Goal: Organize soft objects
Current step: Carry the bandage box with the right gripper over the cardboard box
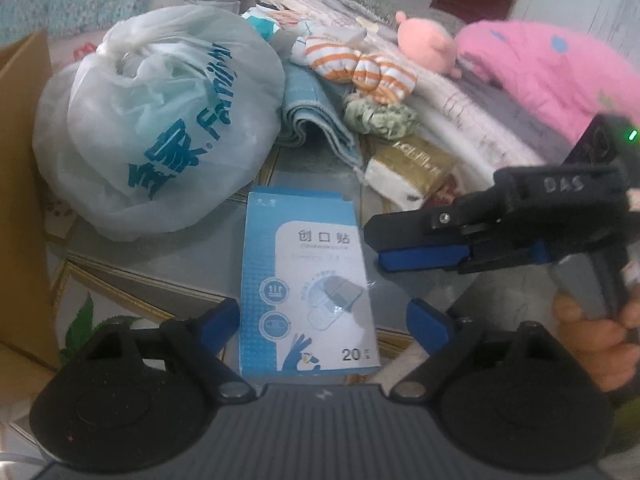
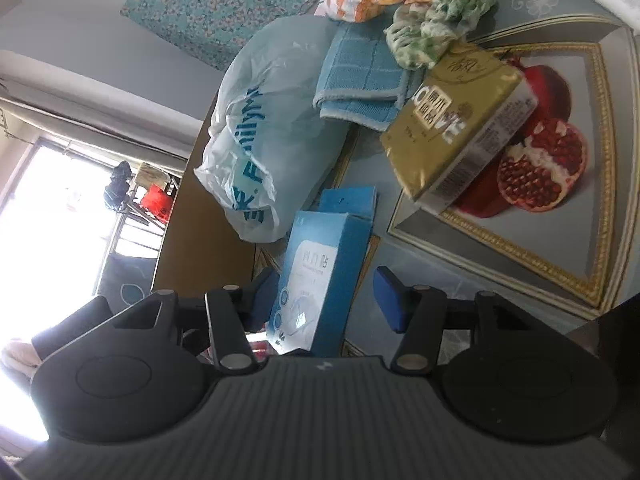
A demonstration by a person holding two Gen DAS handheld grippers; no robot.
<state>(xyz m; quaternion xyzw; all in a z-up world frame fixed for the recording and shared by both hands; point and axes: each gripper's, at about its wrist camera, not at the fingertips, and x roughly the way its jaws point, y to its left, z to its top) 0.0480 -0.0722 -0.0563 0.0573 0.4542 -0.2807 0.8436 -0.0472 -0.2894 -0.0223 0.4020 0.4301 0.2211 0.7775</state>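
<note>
Plasters in a blue box [image 1: 308, 284] lay flat on the surface [image 1: 168, 276], between the wide-apart blue pads of the left gripper [image 1: 324, 320], which did not touch it. The right gripper [image 1: 380, 250], seen sideways near the box's far right corner, had its pads partly apart with nothing in them. Soft things waited behind: a white plastic bag [image 1: 160, 120], a folded blue cloth [image 1: 316, 116], striped socks [image 1: 360, 66]. Judging from this, the step was clearing the box; next the left pads should close on its sides
</note>
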